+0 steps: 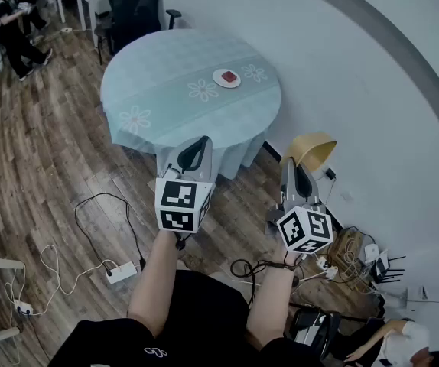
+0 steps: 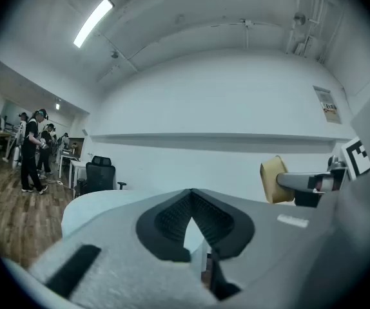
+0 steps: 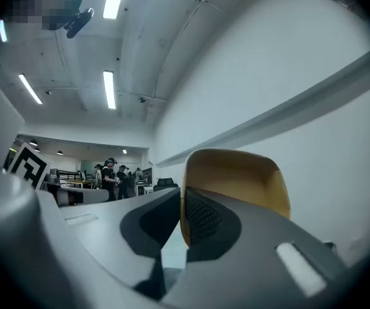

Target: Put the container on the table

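In the head view a tan yellow container [image 1: 316, 151] hangs in the air to the right of the round table [image 1: 166, 60], off its edge and above the floor. My right gripper [image 1: 294, 171] is shut on the container's rim. In the right gripper view the rim sits between the jaws, and the container [image 3: 243, 176] fills the space ahead of my right gripper [image 3: 180, 201]. My left gripper [image 1: 194, 151] is shut and holds nothing, near the table's front edge. In the left gripper view my left gripper [image 2: 192, 199] points over the table [image 2: 101, 206], with the container [image 2: 271, 179] at the right.
A small white plate [image 1: 226, 78] with something red lies on the pale blue cloth. A black office chair [image 1: 136, 6] stands behind the table. Cables and a power strip [image 1: 120, 272] lie on the wood floor. A white wall curves along the right. People [image 1: 11, 23] stand far left.
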A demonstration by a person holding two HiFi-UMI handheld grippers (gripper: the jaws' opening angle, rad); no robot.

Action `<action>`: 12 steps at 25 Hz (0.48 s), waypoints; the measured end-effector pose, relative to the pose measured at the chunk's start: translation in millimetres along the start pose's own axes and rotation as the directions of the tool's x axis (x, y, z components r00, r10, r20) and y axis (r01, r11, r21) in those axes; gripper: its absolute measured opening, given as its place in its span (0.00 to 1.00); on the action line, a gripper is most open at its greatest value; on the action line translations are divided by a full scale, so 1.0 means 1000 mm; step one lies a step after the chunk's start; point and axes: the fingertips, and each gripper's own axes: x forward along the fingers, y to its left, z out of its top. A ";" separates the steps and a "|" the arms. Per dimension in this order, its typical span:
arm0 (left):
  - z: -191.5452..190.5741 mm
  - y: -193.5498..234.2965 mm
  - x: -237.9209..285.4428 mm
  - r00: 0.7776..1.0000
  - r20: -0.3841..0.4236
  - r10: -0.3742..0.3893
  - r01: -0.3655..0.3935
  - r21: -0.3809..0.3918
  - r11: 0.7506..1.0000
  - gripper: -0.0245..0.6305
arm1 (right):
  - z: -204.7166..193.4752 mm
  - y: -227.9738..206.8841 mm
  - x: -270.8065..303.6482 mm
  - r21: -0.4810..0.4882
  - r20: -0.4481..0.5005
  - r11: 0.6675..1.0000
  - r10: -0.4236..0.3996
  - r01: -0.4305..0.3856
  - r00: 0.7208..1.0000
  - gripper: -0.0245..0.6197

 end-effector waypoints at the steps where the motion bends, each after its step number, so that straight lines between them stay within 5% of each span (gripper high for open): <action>1: 0.000 0.001 0.000 1.000 0.000 -0.001 0.001 0.002 1.000 0.04 | -0.001 0.002 0.001 -0.001 -0.001 1.000 0.002 -0.002 1.000 0.07; 12: -0.009 0.023 -0.001 1.000 -0.010 0.013 -0.013 -0.030 0.999 0.04 | -0.013 0.005 0.004 -0.018 -0.029 0.999 -0.048 0.047 0.998 0.08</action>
